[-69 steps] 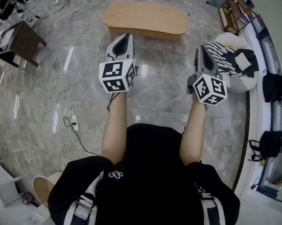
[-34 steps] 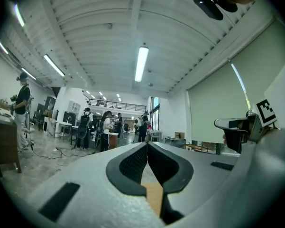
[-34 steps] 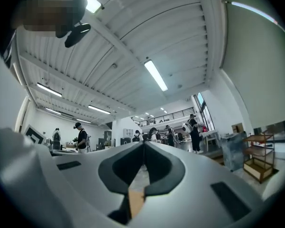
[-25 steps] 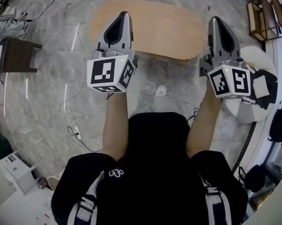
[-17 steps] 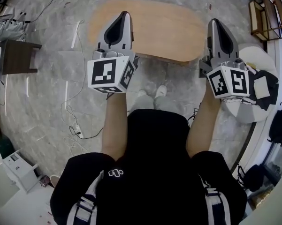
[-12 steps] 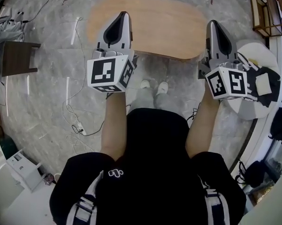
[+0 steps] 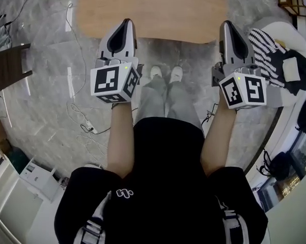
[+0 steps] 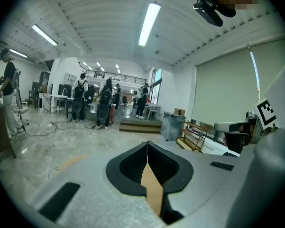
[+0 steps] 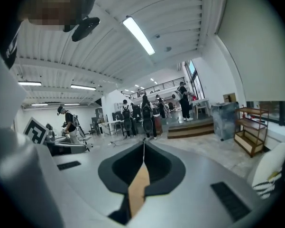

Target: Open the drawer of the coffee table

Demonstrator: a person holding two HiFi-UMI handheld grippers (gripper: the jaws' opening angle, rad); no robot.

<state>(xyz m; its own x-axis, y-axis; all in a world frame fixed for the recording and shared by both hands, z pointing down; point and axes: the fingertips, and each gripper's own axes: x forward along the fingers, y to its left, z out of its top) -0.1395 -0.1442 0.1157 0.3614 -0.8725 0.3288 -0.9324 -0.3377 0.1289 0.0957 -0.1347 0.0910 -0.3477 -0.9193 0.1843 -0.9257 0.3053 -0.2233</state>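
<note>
The coffee table (image 7: 153,11) is a light wooden oval at the top of the head view; no drawer shows in any view. My left gripper (image 7: 126,22) is shut and empty, its tip over the table's near edge on the left. My right gripper (image 7: 227,23) is also shut and empty, its tip at the table's near right end. In the left gripper view the left gripper (image 8: 147,143) has its jaws pressed together, with a tan strip of the table (image 8: 152,191) showing below them. The right gripper (image 9: 143,144) looks the same in the right gripper view, with the table (image 9: 137,190) below it.
The person's feet (image 7: 165,74) stand just short of the table. A white round seat with a striped cloth (image 7: 269,44) lies right of the table. Cables (image 7: 76,111) trail over the marble floor at left, near a dark side table (image 7: 10,67). Several people (image 8: 104,103) stand far off.
Both grippers have sunk and their tips have drawn back from over the tabletop to its near edge. The table has shifted up in the head view and the feet have come into sight.
</note>
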